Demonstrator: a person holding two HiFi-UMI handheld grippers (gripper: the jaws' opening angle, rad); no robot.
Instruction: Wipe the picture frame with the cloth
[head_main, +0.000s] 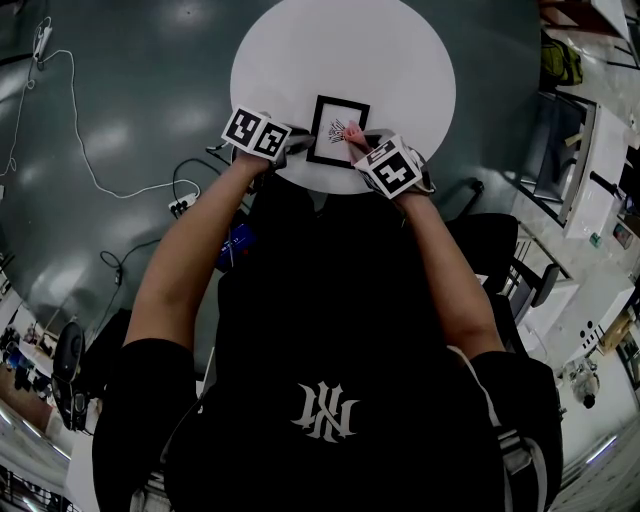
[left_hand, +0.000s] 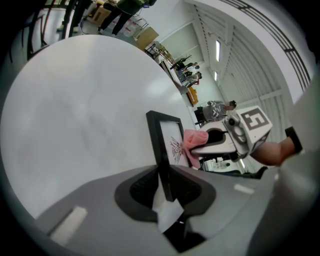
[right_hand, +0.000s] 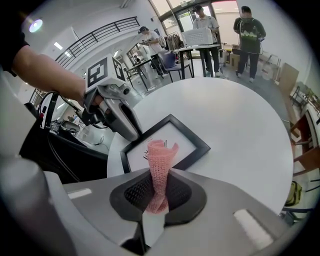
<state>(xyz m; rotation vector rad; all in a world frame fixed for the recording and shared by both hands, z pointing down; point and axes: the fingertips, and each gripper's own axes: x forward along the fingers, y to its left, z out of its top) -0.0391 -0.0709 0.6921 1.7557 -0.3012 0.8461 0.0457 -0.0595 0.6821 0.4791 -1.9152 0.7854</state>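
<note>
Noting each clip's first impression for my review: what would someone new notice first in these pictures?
A black picture frame lies on a round white table, near the edge closest to the person. The left gripper clamps the frame's edge, while the right gripper pinches a pink cloth whose free end stands over the drawing in the frame.

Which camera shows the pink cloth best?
The right gripper view: the pink cloth fills the middle, pinched between that gripper's fingers. The left gripper view shows a small bunch by the picture frame; the head view, a speck.
</note>
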